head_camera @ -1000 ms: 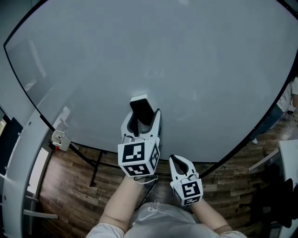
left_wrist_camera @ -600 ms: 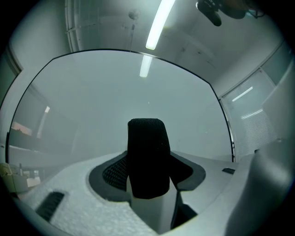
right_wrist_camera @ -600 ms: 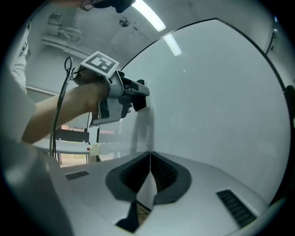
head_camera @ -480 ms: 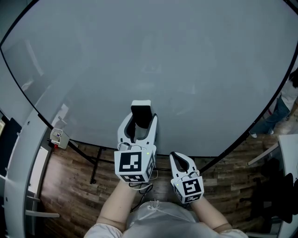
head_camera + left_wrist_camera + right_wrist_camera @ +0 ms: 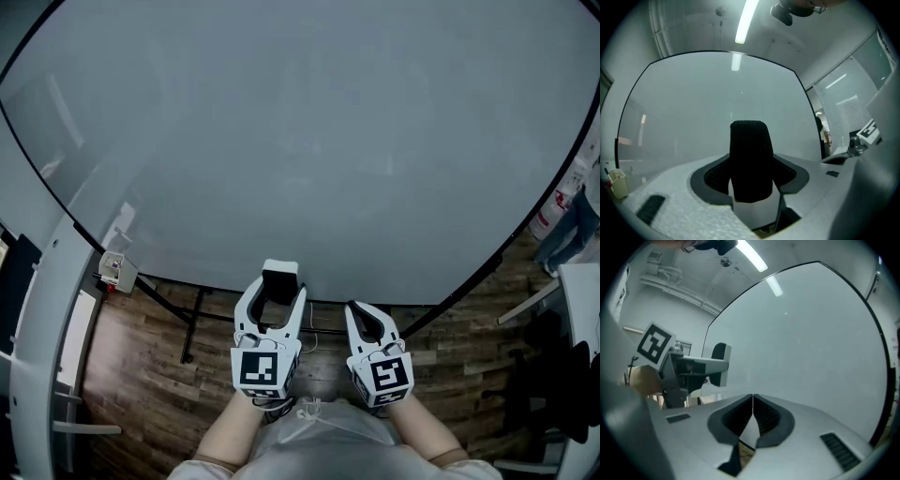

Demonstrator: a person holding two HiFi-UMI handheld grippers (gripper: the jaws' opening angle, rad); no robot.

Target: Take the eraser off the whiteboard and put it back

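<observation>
Black eraser (image 5: 749, 159) between fingers (image 5: 713, 176) of left gripper (image 5: 750, 180)

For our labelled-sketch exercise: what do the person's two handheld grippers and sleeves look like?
Both the left gripper and right gripper are white, curved two-jaw shells with dark ribbed pads. Each carries a white cube with black square markers. The sleeves are light and short. The left jaws have just been closing, with the eraser between them.

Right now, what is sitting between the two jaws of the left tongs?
The eraser. The left tongs, whose jaws have just been closing, grip it by its sides. The left gripper view shows this best, and the head view shows it too.
</observation>
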